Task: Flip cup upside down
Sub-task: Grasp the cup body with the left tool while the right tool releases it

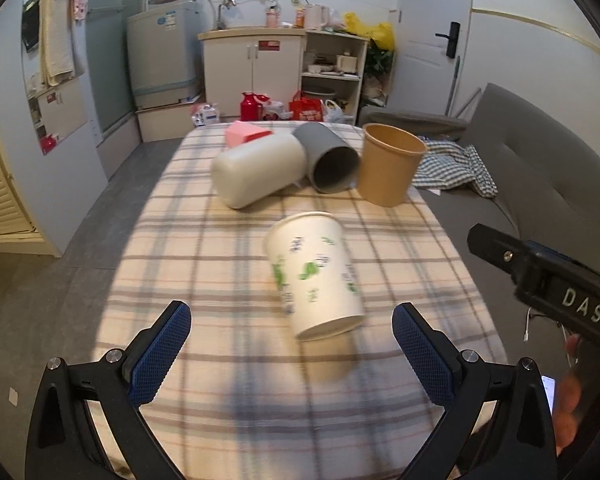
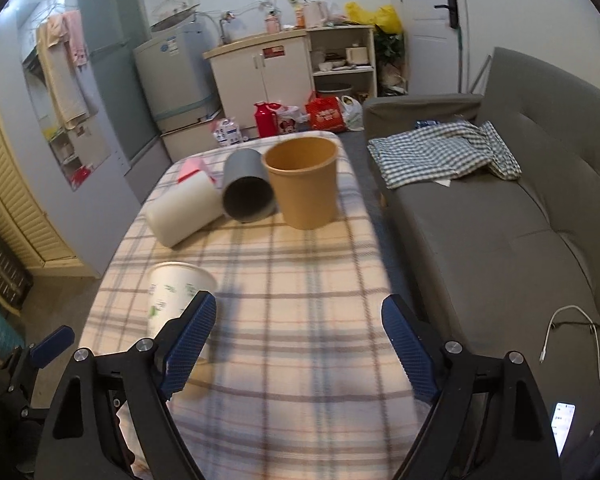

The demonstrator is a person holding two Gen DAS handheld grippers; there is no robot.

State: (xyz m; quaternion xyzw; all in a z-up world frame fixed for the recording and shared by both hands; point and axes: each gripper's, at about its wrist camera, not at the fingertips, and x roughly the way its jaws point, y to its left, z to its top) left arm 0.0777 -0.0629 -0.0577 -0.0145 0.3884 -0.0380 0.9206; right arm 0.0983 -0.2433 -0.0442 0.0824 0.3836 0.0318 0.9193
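A white paper cup with green print (image 1: pixel 314 274) stands upright on the plaid tablecloth (image 1: pixel 219 248), mouth up, just ahead of my open left gripper (image 1: pixel 291 354) and between its blue pads. It also shows in the right wrist view (image 2: pixel 171 296), left of my open, empty right gripper (image 2: pixel 297 346), partly behind the left pad. A brown paper cup (image 1: pixel 390 164) stands upright farther back; it also shows in the right wrist view (image 2: pixel 304 182).
A white cup (image 1: pixel 255 170) and a grey cup (image 1: pixel 330 158) lie on their sides at the table's far end, beside a pink box (image 1: pixel 243 134). A grey sofa (image 2: pixel 500 240) with a checked cloth (image 2: pixel 444 148) runs along the right. Cabinets and bags stand beyond.
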